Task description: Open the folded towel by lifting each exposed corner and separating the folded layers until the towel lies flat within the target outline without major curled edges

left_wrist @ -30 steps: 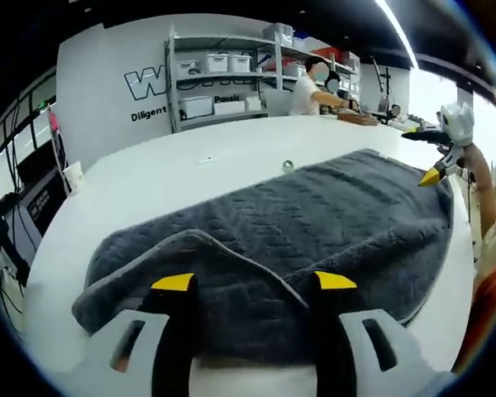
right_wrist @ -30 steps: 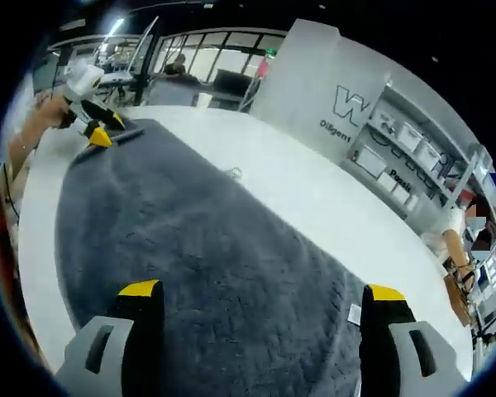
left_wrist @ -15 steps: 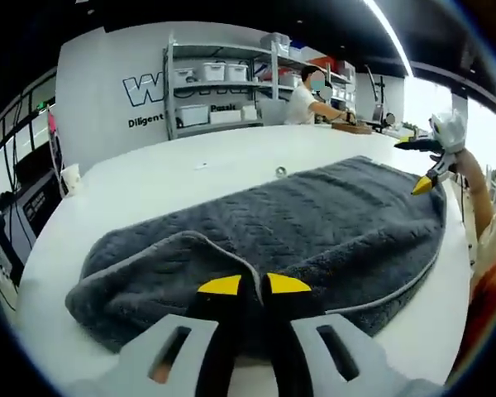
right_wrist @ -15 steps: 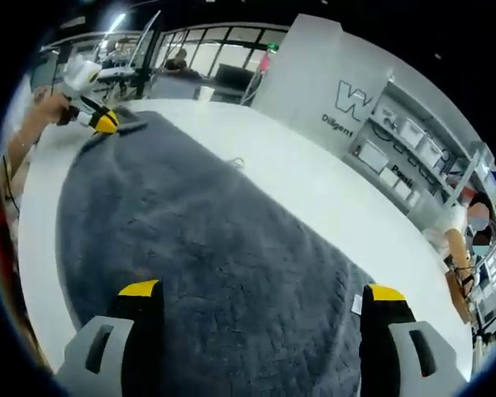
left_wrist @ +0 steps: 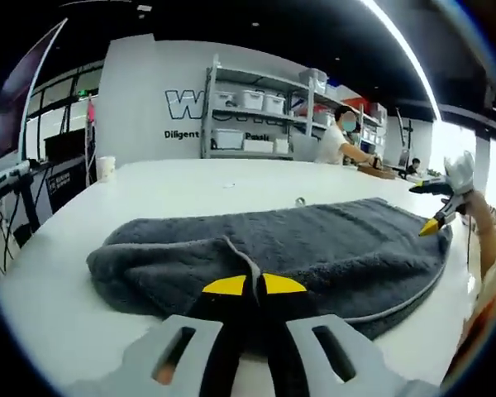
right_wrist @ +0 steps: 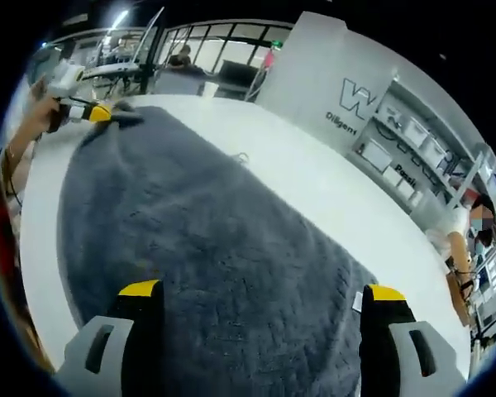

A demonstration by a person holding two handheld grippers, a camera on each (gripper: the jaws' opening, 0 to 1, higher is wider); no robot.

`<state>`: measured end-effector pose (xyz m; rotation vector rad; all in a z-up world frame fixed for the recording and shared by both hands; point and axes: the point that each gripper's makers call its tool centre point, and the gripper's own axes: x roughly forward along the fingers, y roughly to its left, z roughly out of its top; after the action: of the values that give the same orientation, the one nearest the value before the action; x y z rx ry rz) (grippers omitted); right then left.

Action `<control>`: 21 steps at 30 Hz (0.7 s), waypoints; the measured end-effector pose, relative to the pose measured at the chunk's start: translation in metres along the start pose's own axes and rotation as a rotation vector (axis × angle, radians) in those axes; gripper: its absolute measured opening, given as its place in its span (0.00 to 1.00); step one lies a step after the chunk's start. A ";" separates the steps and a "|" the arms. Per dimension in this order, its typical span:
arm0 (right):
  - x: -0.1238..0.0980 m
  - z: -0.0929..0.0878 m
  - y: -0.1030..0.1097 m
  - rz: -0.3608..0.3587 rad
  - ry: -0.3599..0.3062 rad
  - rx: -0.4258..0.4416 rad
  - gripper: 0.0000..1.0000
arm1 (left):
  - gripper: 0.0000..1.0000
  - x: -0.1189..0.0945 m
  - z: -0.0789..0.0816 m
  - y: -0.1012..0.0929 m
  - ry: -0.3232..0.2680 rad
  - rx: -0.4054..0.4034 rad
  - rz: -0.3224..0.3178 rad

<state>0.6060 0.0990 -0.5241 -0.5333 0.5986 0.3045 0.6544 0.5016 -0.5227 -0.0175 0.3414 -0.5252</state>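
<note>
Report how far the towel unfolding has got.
Done: little; the grey towel lies on the white table, folded, its top layer's edge curving across it. In hand: the left gripper is shut on the near folded corner, while the right gripper is open over the far end. Left: lift that corner, separate the layers, flatten. I can make out no target outline.

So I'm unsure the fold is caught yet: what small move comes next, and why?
Probably lift the left gripper slightly and draw the layer back. Its jaws look shut on the folded corner of the gray towel, while the right gripper hangs open over the far end.
</note>
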 end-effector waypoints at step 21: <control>0.009 -0.001 0.015 0.037 0.027 -0.045 0.99 | 0.04 -0.063 -0.026 0.011 0.049 -0.065 0.123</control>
<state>0.6065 0.1115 -0.5360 -0.5705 0.6294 0.3465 0.6000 0.5445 -0.5286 -0.0468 0.4048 -0.3932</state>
